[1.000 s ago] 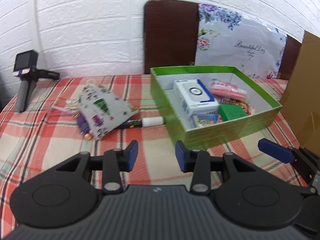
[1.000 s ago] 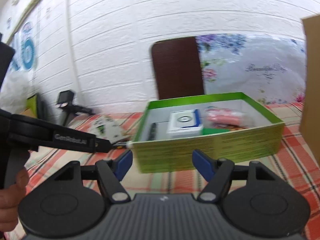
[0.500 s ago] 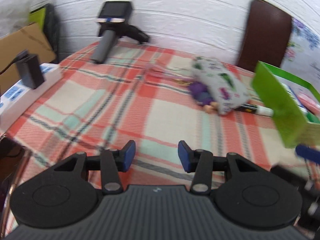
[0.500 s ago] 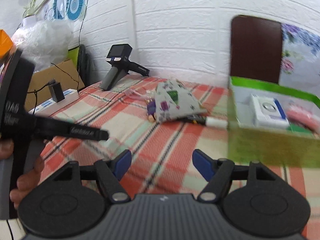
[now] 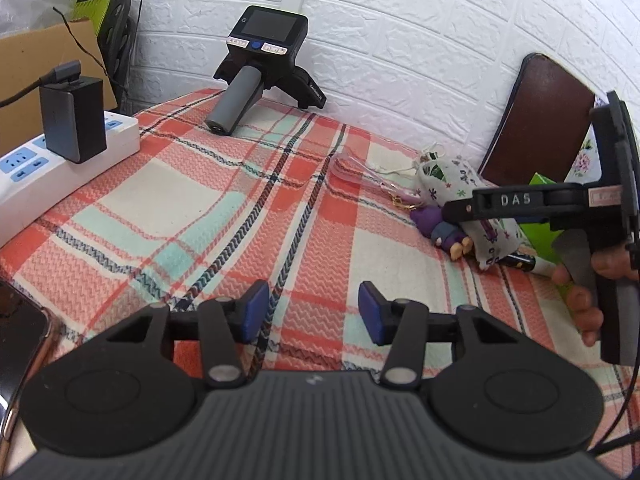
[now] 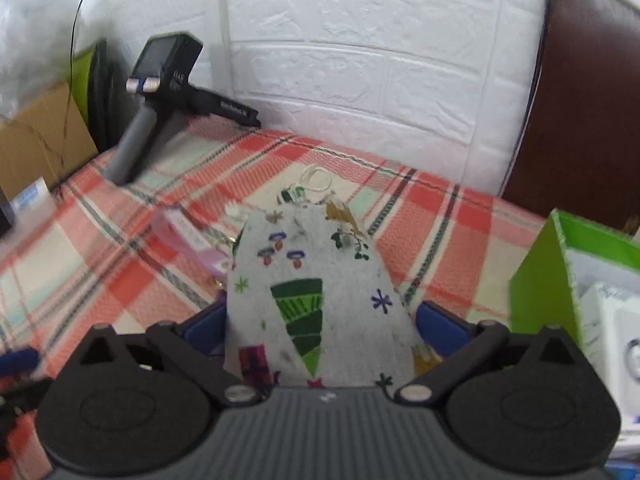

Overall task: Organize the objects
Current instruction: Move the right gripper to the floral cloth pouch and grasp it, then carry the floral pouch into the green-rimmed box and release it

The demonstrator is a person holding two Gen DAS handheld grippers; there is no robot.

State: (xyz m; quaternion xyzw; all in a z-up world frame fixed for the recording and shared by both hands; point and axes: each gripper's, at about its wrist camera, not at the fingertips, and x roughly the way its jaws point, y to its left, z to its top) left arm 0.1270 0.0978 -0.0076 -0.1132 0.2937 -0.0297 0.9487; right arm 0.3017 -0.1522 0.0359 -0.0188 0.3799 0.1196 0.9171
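The right tool (image 6: 320,320) straddles the printed pouch (image 6: 316,292), spread wide and gripping nothing; closing may snag the purple keychain figure (image 5: 442,230) beside it. The left tool (image 5: 310,312) hangs parted and empty over the desk (image 5: 180,208).

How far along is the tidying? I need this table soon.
Done: a white box already sits in the green box. In hand: the right gripper straddles the printed pouch, fingers open. Left: pouch, purple figure and marker lie on the cloth; the left gripper is empty.
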